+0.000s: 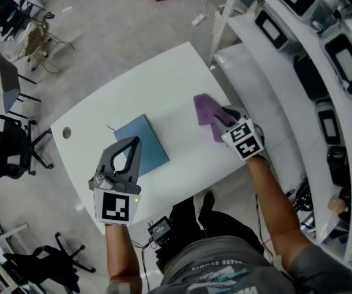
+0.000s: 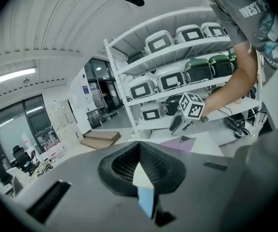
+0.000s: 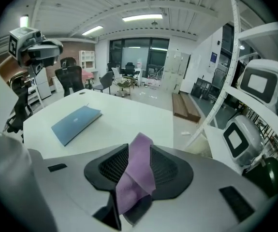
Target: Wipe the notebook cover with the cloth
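A blue notebook (image 1: 142,146) lies closed on the white table (image 1: 182,72), also seen in the right gripper view (image 3: 76,122). To its right, a purple cloth (image 1: 205,112) lies crumpled on the table. My right gripper (image 1: 217,125) is at the cloth's near end. In the right gripper view the cloth (image 3: 138,173) stands between the parted jaws of that gripper (image 3: 139,148), which is open. My left gripper (image 1: 136,141) hovers at the notebook's near left corner. Its jaws (image 2: 139,145) meet with nothing between them.
A white shelf rack (image 1: 322,54) with several white devices stands close along the table's right side. Office chairs (image 1: 4,152) stand on the floor to the left. A small round hole (image 1: 66,132) sits near the table's left edge.
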`<state>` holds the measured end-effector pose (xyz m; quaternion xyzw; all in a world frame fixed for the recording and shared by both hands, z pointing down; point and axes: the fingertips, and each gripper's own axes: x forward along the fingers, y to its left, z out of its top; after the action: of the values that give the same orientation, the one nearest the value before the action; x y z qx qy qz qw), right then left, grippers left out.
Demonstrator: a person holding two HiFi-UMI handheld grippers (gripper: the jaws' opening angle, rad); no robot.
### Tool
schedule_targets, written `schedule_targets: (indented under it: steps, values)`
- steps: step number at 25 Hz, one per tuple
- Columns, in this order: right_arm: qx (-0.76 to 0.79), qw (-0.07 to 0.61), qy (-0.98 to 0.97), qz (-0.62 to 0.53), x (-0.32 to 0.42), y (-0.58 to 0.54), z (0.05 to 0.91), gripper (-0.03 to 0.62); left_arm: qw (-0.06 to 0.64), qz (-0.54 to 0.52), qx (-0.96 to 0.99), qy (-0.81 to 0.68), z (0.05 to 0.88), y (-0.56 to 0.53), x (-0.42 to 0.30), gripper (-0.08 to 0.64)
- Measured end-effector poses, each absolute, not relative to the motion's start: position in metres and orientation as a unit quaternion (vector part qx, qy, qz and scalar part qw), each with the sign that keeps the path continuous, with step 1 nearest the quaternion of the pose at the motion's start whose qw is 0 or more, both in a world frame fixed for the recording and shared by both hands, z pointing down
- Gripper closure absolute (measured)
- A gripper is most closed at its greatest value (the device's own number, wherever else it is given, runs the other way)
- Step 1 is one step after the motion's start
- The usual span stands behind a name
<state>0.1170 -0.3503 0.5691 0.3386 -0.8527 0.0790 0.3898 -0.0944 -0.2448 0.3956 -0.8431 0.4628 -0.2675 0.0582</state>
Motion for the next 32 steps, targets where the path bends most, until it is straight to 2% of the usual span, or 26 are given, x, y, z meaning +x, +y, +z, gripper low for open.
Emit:
schedule_targets:
  steps: [6, 13, 15, 22, 32]
  values:
    - [0.344, 0.424, -0.829, 0.119, 0.126, -0.359, 0.636, 0.396, 0.047, -0.271, -0.841, 0.466, 0.412, -0.249, -0.106, 0.560]
    - [0.346, 0.432, -0.821, 0.139, 0.131, -0.360, 0.670, 0.391, 0.037, -0.270, -0.840, 0.470, 0.428, -0.251, -0.114, 0.560]
    - [0.347, 0.430, -0.821, 0.141, 0.131, -0.360, 0.672, 0.404, 0.033, -0.269, -0.839, 0.472, 0.431, -0.251, -0.117, 0.560]
    - [0.344, 0.434, -0.824, 0.122, 0.127, -0.357, 0.672, 0.514, 0.029, -0.263, -0.834, 0.484, 0.435, -0.245, -0.126, 0.560]
    - [0.347, 0.410, -0.839, 0.085, 0.106, -0.352, 0.646, 0.522, 0.020, -0.258, -0.819, 0.513, 0.436, -0.232, -0.149, 0.560]
